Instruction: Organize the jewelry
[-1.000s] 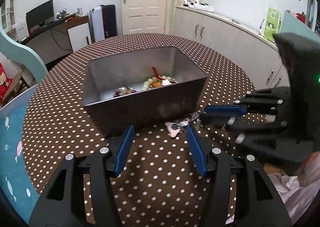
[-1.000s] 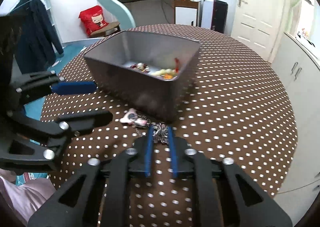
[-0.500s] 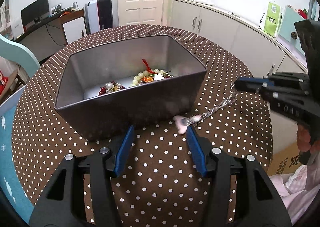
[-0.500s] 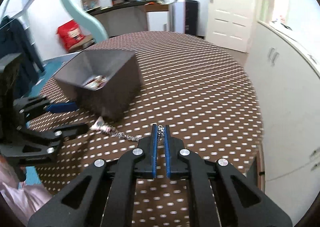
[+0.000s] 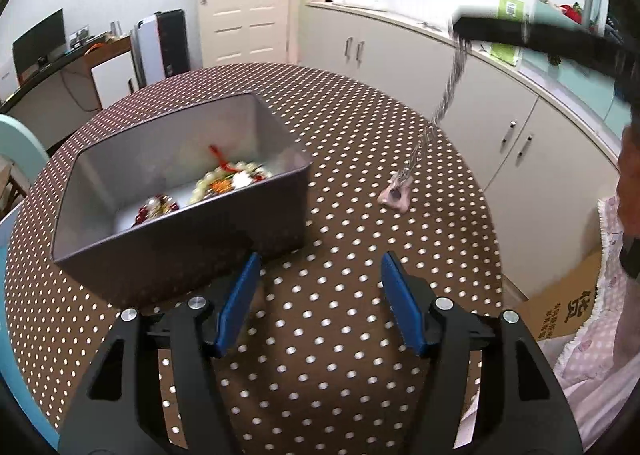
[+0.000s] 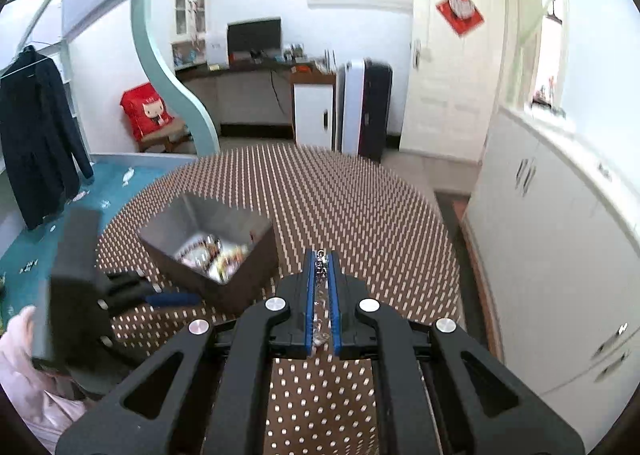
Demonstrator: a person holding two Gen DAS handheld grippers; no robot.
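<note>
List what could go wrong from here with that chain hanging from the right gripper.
1. The right gripper pinches the chain only near its top end, so a jerk might slip it free.
2. The pink pendant dangles just above the table, off to the side of the grey box; it may swing into the box wall rather than drop inside.
3. The left gripper, jaws just opening and empty, sits close to the box and could nudge it.

Right claw high above polka-dot desk, blue pads clamped on silver chain; chain links visible between pads. Grey box left of claw tips, beaded jewelry inside. Left claw low beside box's left corner, blurred, nothing seen in grip.
</note>
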